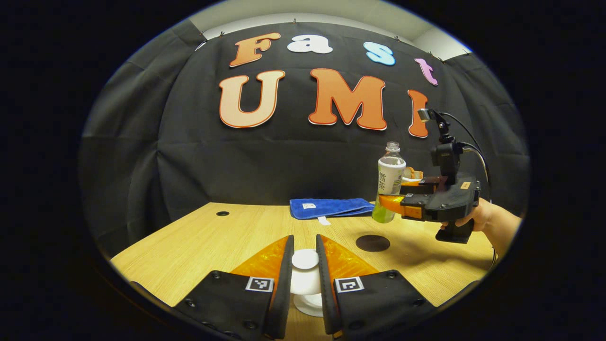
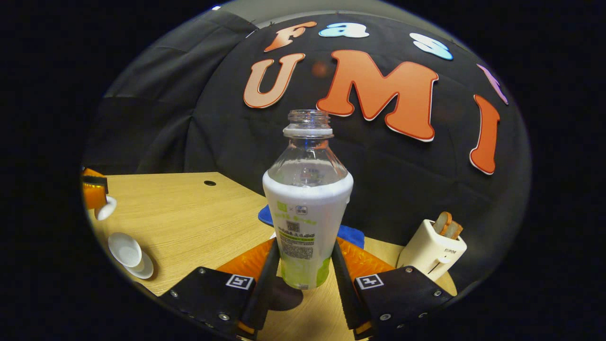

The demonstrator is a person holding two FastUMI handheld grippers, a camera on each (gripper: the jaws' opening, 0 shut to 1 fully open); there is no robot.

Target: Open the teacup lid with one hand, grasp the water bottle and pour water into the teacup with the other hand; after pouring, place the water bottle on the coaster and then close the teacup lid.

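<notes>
Centrally, the wooden table carried a folded blue towel and the dark round coaster. Above the coaster, the right gripper clamped the uncapped water bottle upright. Nearer, the left gripper gripped the white teacup lid above the teacup.

The left gripper view sits low over the table, facing the far wall, with the water bottle and right gripper far right. The right gripper view looks the same way, close behind the bottle (capless, upright). Both share the table, blue towel and bottle.
</notes>
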